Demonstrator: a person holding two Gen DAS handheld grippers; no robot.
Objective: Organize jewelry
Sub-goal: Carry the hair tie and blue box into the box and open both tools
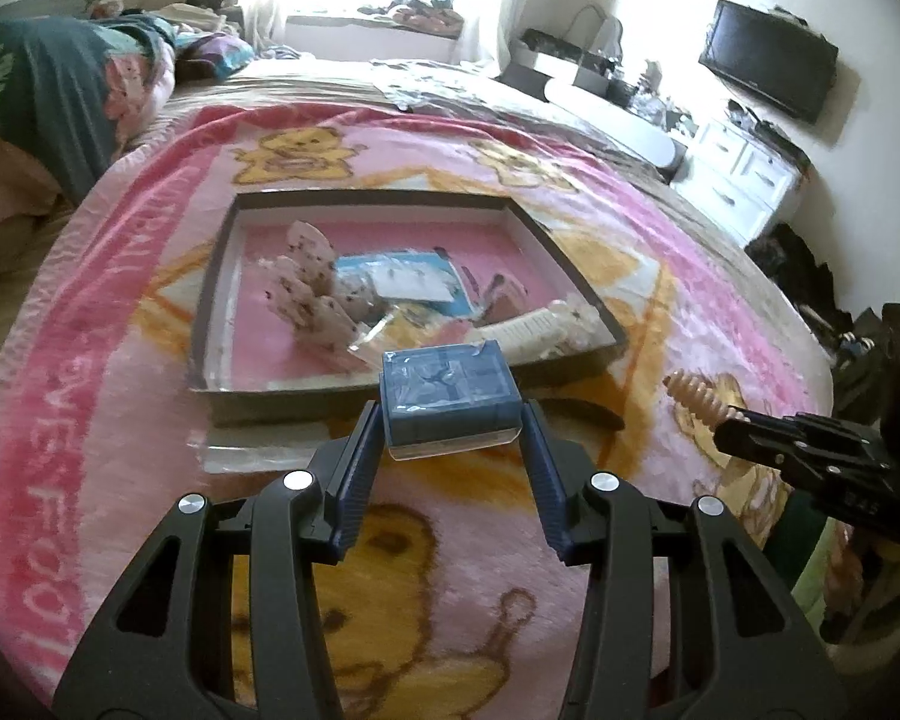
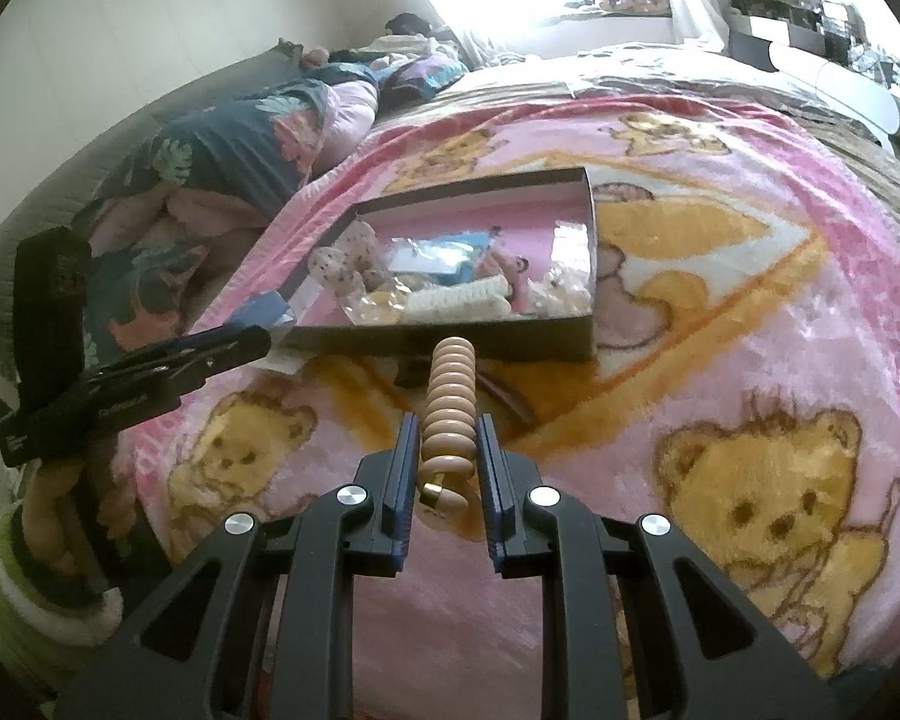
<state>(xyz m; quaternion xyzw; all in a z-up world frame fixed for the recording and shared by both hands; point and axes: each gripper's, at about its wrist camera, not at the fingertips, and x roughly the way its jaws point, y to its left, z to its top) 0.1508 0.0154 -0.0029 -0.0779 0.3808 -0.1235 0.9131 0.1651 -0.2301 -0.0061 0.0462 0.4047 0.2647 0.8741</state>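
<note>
My left gripper (image 1: 451, 420) is shut on a small blue box (image 1: 448, 391) with a clear base, held above the blanket just in front of the shallow dark cardboard tray (image 1: 210, 312). The tray holds earring cards, a blue packet, a white ribbed piece and other jewelry. My right gripper (image 2: 448, 435) is shut on a beige spiral coil hair tie (image 2: 448, 402) with a gold clasp; the coil sticks out forward toward the tray (image 2: 450, 343). In the left wrist view the right gripper (image 1: 723, 429) and the coil (image 1: 699, 397) appear at the right. The left gripper (image 2: 258, 339) with the blue box (image 2: 268, 311) shows at the left of the right wrist view.
Everything rests on a pink bear-print blanket (image 1: 120, 360) over a bed. Pillows and bedding (image 1: 48, 96) are piled at the far left. A white dresser (image 1: 744, 174), a wall television (image 1: 768, 63) and a bright window lie beyond the bed. A clear plastic sheet (image 1: 252, 456) lies before the tray.
</note>
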